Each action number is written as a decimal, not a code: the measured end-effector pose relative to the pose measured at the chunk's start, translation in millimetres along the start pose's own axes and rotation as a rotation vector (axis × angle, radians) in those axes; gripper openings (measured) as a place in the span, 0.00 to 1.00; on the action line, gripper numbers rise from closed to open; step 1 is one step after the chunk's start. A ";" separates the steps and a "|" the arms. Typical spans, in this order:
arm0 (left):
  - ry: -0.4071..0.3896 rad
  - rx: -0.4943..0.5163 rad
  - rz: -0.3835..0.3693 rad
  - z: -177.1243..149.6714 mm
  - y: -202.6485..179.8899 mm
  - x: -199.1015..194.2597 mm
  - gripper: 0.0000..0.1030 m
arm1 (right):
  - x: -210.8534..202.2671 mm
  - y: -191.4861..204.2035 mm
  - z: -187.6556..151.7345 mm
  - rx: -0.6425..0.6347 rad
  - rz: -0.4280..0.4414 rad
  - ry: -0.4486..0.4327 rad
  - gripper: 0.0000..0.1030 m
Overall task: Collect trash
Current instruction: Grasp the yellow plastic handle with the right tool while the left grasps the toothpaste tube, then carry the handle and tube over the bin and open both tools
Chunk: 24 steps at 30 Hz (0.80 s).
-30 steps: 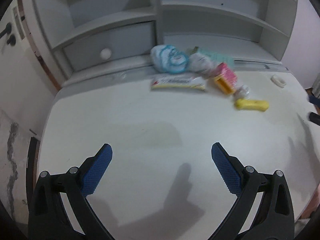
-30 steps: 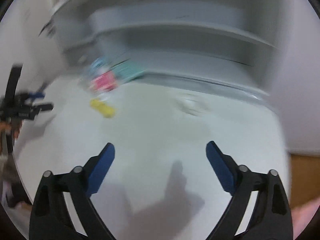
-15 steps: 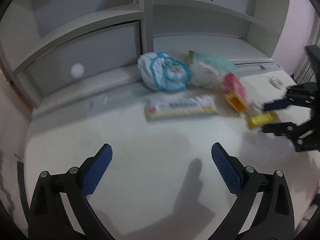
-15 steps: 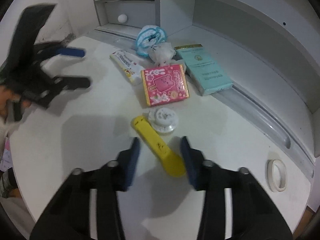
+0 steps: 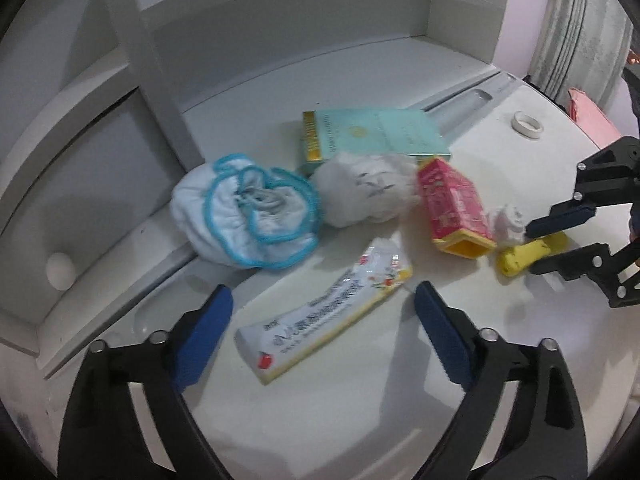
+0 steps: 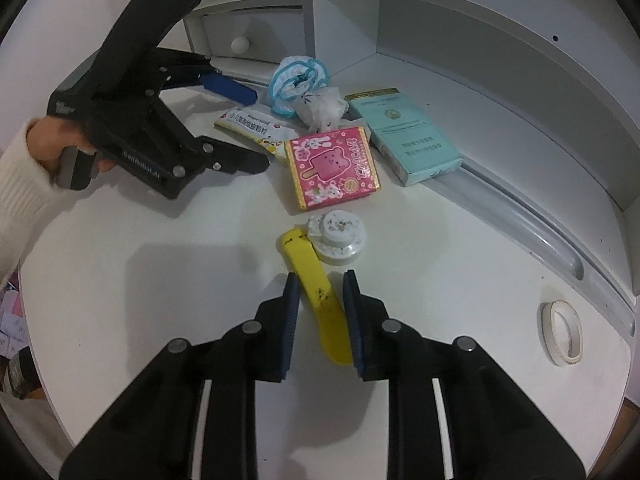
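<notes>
Trash lies on the white desk (image 6: 160, 280): a yellow peel-like strip (image 6: 316, 288), a white crumpled lid (image 6: 340, 236), a pink ice-cream box (image 6: 336, 166), a white-yellow sachet (image 5: 324, 312), a crumpled white bag (image 5: 366, 188), and a blue-edged cloth (image 5: 248, 216). My right gripper (image 6: 320, 316) straddles the yellow strip, its jaws narrowed close beside it; the strip also shows in the left wrist view (image 5: 528, 256). My left gripper (image 5: 324, 328) is open over the sachet, which lies between its fingers.
A teal book (image 6: 404, 132) lies by the shelf unit (image 6: 480, 40). A tape ring (image 6: 562, 332) sits at the right of the desk. A drawer with a round knob (image 5: 60, 270) is at the left. A groove (image 6: 520, 216) runs along the desk's back.
Both grippers moved in toward the trash. The right gripper's jaws narrowed around the yellow strip. The left gripper came forward until the sachet lay between its open fingers.
</notes>
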<state>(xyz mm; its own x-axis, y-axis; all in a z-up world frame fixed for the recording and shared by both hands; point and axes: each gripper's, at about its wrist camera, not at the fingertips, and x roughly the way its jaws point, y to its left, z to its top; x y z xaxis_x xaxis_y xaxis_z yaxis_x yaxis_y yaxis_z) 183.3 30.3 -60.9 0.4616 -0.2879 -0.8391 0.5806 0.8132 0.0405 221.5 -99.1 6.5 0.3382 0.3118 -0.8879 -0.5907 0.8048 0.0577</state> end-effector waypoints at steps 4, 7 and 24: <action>0.000 -0.010 -0.001 -3.7 -13.2 -9.0 0.36 | -5.5 -2.3 -5.0 0.017 -0.010 -0.005 0.20; 0.007 -0.039 -0.005 -8.1 -20.8 -12.7 0.16 | -11.0 -11.7 -12.9 0.052 -0.024 -0.008 0.14; -0.018 -0.092 0.042 -5.2 -65.0 -55.4 0.14 | -46.9 -25.0 -45.5 0.115 -0.022 -0.042 0.13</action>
<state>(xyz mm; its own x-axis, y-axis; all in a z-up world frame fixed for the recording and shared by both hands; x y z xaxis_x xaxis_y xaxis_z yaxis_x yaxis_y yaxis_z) 116.4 -3.9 -19.8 0.4968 -0.2609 -0.8277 0.4966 0.8676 0.0247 187.1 -156.8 25.9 0.3825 0.3123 -0.8696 -0.4954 0.8637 0.0923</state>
